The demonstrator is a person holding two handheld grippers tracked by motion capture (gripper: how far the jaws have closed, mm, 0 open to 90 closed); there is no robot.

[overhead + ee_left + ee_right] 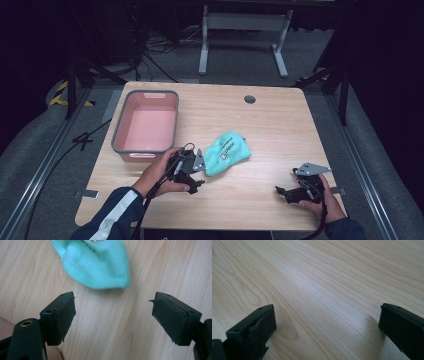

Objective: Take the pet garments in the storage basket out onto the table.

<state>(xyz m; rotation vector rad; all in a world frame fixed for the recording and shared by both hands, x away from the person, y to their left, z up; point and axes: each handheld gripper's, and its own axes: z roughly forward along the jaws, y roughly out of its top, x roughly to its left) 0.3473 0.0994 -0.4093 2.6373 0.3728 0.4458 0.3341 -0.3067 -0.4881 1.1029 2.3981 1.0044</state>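
A turquoise knitted beanie (226, 152) lies crumpled near the middle of the wooden table (270, 125). My left gripper (196, 181) is just left of it and a little nearer me, open, jaws wide apart with nothing between them. In the left gripper view the beanie (100, 265) lies just beyond the open left gripper (112, 317), not touching the pads. My right gripper (281, 192) rests low at the front right of the table, open and empty. In the right gripper view the right gripper (327, 325) has bare wood between its jaws.
A pink bin with a grey rim (146, 123) stands empty at the table's back left, just beyond my left hand. A round cable hole (249, 99) sits near the far edge. Beyond the table are a metal stand (244, 30) and floor cables.
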